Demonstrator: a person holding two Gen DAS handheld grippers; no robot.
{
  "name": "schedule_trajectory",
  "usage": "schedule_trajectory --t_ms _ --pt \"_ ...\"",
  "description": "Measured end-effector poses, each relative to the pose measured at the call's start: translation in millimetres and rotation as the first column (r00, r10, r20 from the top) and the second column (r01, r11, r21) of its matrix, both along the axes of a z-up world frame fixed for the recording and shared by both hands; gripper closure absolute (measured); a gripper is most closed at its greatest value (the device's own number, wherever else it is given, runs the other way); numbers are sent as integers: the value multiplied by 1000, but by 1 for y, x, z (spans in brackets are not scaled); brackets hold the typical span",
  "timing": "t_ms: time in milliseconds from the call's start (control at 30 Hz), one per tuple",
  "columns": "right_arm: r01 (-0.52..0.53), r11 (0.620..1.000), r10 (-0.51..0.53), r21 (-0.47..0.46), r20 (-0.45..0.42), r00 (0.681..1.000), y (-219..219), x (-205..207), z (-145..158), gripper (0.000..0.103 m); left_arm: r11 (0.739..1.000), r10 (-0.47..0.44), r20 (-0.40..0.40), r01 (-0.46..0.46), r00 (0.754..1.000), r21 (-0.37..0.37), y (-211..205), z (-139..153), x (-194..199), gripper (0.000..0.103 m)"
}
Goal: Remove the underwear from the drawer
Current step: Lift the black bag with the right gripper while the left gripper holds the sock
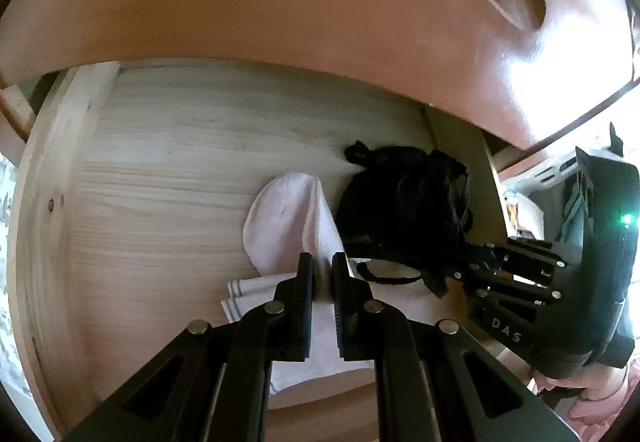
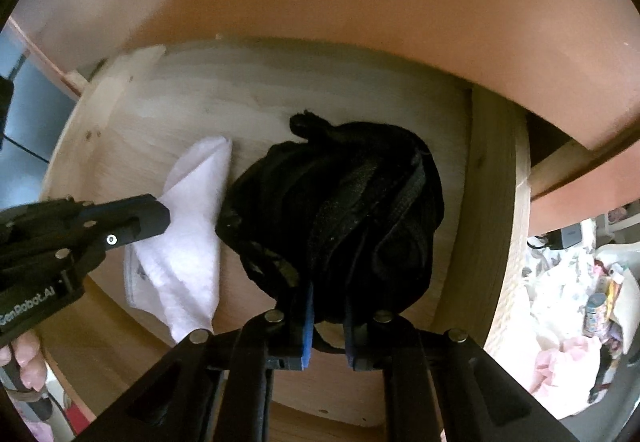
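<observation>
Both garments lie on the bare wooden floor of the open drawer (image 1: pixel 160 146), toward its right wall. The left gripper (image 1: pixel 322 274) is clamped on a fold of the white underwear (image 1: pixel 288 218), which lies near the front edge. Just beside it, touching, the black underwear (image 2: pixel 344 202) is bunched against the right wall; the right gripper (image 2: pixel 328 306) is closed on its near edge, dark cloth pinched between the blue pads (image 2: pixel 308 322). A hand (image 2: pixel 24 366) holds the left gripper.
</observation>
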State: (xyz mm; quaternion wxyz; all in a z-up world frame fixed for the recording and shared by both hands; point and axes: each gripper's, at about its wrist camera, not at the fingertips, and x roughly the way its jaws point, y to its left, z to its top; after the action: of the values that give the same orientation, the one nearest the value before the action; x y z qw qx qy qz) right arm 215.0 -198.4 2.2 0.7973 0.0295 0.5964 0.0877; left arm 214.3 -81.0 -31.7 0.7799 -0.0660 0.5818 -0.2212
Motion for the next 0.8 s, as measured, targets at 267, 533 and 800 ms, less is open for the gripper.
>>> schedule_trajectory --t_ms 267,533,800 --pt "40 997 -45 63 80 996 -17 -18 11 92 997 49 24 -48 998 -59 21 10 -5 94" --pt "64 982 -85 176 114 990 -35 -43 19 92 989 119 63 -112 991 -101 36 18 -20 94" --pt "55 968 -104 244 191 976 -49 -62 54 92 975 167 96 -150 981 -166 47 38 -35 95"
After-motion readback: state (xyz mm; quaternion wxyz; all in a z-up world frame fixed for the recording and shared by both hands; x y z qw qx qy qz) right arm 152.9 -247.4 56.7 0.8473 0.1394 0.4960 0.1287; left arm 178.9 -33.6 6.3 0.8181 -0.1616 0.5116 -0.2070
